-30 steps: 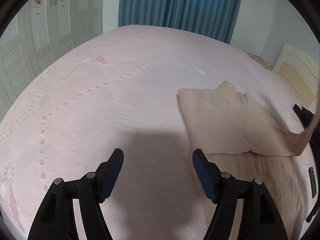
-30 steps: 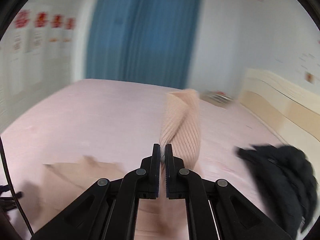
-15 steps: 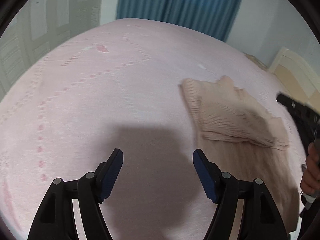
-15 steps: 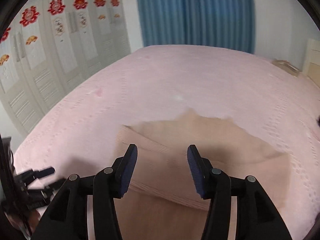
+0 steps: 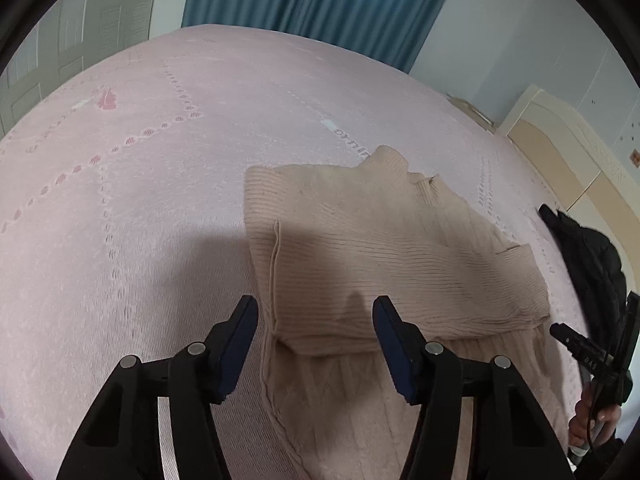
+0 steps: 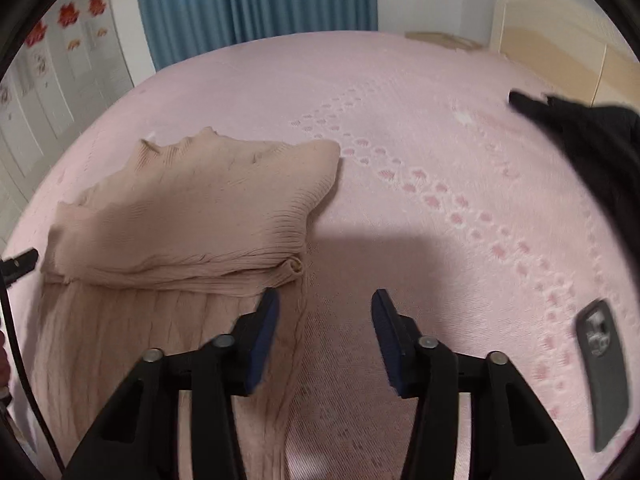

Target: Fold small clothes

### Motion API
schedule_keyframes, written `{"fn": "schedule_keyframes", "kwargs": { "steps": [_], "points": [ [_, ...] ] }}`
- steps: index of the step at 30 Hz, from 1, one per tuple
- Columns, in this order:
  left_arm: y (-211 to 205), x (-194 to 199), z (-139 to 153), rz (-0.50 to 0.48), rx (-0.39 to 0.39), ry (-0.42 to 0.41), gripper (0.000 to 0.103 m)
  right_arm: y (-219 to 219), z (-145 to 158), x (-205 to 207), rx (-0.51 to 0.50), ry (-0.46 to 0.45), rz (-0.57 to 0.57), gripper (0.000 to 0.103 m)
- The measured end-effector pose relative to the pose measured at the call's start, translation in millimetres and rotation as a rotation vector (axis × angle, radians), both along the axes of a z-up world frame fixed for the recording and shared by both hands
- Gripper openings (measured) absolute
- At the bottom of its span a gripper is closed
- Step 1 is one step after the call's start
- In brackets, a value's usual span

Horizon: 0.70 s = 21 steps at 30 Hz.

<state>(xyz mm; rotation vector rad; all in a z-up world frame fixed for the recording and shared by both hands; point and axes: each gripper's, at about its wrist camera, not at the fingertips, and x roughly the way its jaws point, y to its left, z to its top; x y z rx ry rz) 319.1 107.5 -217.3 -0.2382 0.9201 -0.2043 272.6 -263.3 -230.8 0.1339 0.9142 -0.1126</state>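
A beige ribbed knit sweater (image 5: 372,248) lies flat on the pink bed, with both sleeves folded across its chest; it also shows in the right wrist view (image 6: 192,216). My left gripper (image 5: 316,336) is open and empty, hovering over the sweater's left side at the folded sleeve's lower edge. My right gripper (image 6: 324,328) is open and empty, just above the sweater's right edge, its left finger (image 6: 264,328) over the fabric. The sweater's hem is hidden below both views.
A pink patterned bedspread (image 5: 140,184) covers the bed. A black garment (image 6: 580,140) lies at the right, also in the left wrist view (image 5: 588,264). A phone (image 6: 604,372) lies on the bed right of my right gripper. A wooden headboard (image 5: 568,152) stands beyond.
My right gripper laid the sleeve it held across the sweater, opened, and drew back to the sweater's right edge. My left gripper moved right, over the sweater's left side.
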Motion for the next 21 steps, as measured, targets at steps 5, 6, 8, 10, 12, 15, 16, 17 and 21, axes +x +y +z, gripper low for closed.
{"fn": "schedule_keyframes", "kwargs": {
  "steps": [5, 6, 8, 10, 12, 15, 16, 17, 21],
  "points": [
    [-2.0, 5.8, -3.4, 0.007, 0.016, 0.016, 0.055, 8.6, -15.7, 21.8, 0.018, 0.009, 0.047, 0.036],
    [-2.3, 6.5, -3.5, 0.009, 0.021, 0.019, 0.054, 9.3, -18.2, 25.0, 0.023, 0.009, 0.050, 0.024],
    [-4.2, 8.3, -3.2, 0.009, 0.027, 0.021, 0.053, -1.8, -14.3, 26.6, 0.045, -0.022, 0.003, 0.019],
    [-5.5, 8.9, -1.1, 0.001, 0.018, 0.008, 0.051, -17.0, -18.1, 20.3, 0.097, -0.041, -0.067, 0.024],
    [-8.5, 11.3, 0.4, -0.012, 0.011, -0.005, 0.050, -20.4, -26.6, 17.6, 0.118, -0.014, -0.077, 0.027],
    [-19.1, 19.9, -2.7, -0.037, 0.023, 0.003, 0.047, -11.1, -20.5, 5.4, 0.040, -0.042, -0.028, 0.027],
    [-21.8, 22.6, -4.7, -0.042, 0.033, 0.008, 0.046, -9.7, -14.1, -0.6, 0.026, -0.062, -0.012, 0.028],
    [-24.0, 25.4, -7.1, -0.044, 0.046, 0.012, 0.046, -10.5, -6.8, -6.4, 0.025, -0.088, 0.001, 0.029],
    [-21.3, 31.0, -16.0, -0.003, 0.045, 0.015, 0.043, -19.6, 11.5, -10.9, 0.087, -0.153, 0.000, 0.040]
  ]
}}
